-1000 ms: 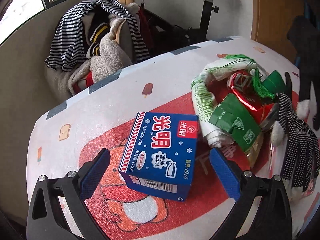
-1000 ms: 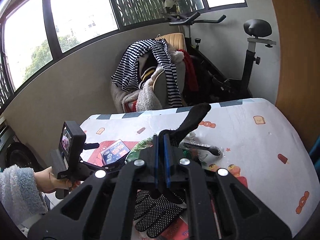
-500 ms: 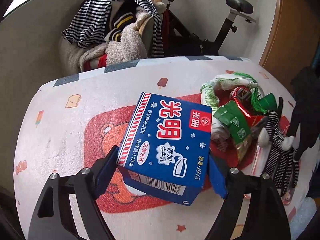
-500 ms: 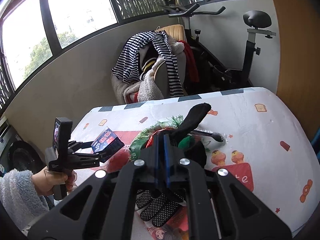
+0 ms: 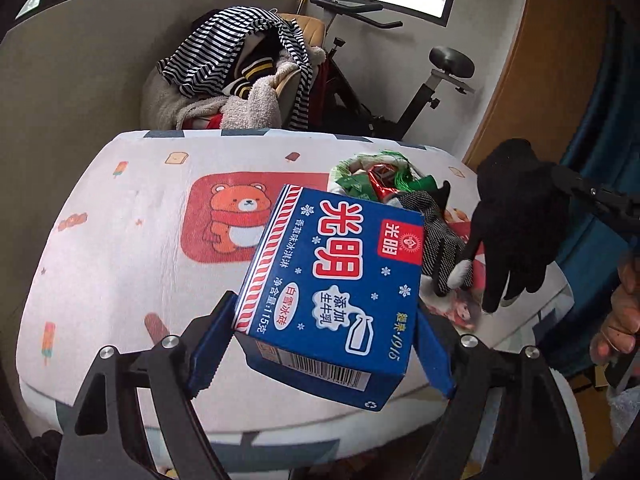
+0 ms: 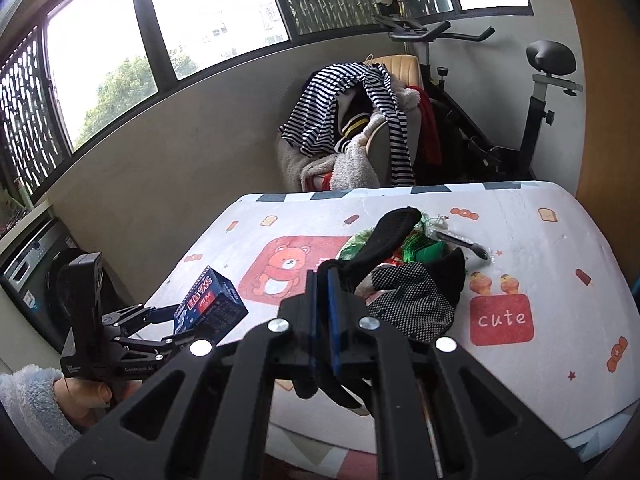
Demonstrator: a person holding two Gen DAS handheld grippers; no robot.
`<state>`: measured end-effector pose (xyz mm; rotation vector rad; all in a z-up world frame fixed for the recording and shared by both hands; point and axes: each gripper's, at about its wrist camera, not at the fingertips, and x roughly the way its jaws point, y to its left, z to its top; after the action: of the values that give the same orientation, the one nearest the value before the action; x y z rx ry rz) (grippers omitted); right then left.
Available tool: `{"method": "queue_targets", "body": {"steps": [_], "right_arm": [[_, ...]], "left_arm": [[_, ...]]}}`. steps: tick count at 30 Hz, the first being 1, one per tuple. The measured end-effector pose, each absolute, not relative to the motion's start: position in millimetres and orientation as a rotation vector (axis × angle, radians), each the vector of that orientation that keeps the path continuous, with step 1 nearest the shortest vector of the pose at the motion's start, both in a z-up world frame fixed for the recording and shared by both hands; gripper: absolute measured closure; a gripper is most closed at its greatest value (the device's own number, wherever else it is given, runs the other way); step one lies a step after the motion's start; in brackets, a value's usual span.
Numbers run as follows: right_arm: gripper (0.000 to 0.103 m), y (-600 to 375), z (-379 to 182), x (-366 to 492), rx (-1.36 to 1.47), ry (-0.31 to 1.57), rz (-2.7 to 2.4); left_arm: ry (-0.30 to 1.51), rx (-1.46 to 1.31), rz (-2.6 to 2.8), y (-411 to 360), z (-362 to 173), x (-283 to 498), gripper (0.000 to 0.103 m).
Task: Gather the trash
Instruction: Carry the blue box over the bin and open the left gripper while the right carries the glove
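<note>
My left gripper (image 5: 324, 320) is shut on a blue ice-cream carton (image 5: 332, 280) with its pads on the two sides, and holds it tilted in the air above the table's near edge. From the right wrist view the carton (image 6: 210, 304) and the left gripper (image 6: 192, 320) hang off the table's left side. My right gripper (image 6: 324, 276) is shut on a black glove (image 6: 388, 232), which dangles at the right in the left wrist view (image 5: 516, 216). A heap of green and red wrappers (image 5: 380, 180) in a plastic bag lies on the table (image 5: 120, 240).
A black-and-white dotted glove (image 6: 416, 300) lies against the heap, and a wrapped black utensil (image 6: 464, 242) beyond it. Behind the table stand a chair piled with striped clothes (image 5: 248, 72) and an exercise bike (image 5: 432, 92). A washing machine (image 6: 36, 264) is at the left.
The left gripper has closed on the carton, lifted it off the table and drawn it back over the near edge. The right gripper with the black glove has risen and shifted sideways.
</note>
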<state>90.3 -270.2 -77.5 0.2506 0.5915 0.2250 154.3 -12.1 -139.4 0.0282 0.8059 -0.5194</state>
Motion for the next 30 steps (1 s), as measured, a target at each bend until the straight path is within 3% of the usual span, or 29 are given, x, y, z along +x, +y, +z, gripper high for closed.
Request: {"method": "queue_targets", "body": {"steps": [13, 22, 25, 30], "right_arm": [[0.094, -238, -97, 15, 0.227, 0.628, 0.283], [0.094, -235, -116, -7, 0.221, 0.679, 0.305], [0.094, -232, -118, -14, 0.213, 0.683, 0.329], [0.094, -223, -131, -24, 0.204, 0.716, 0.394]], "left_arm": [[0.944, 0.007, -0.598, -9, -196, 38, 0.023], [1.043, 0.047, -0.598, -14, -238, 24, 0.019], [1.033, 0.019, -0.578, -8, -237, 22, 0.013], [0.998, -0.031, -0.535, 11, -226, 21, 0.012]]}}
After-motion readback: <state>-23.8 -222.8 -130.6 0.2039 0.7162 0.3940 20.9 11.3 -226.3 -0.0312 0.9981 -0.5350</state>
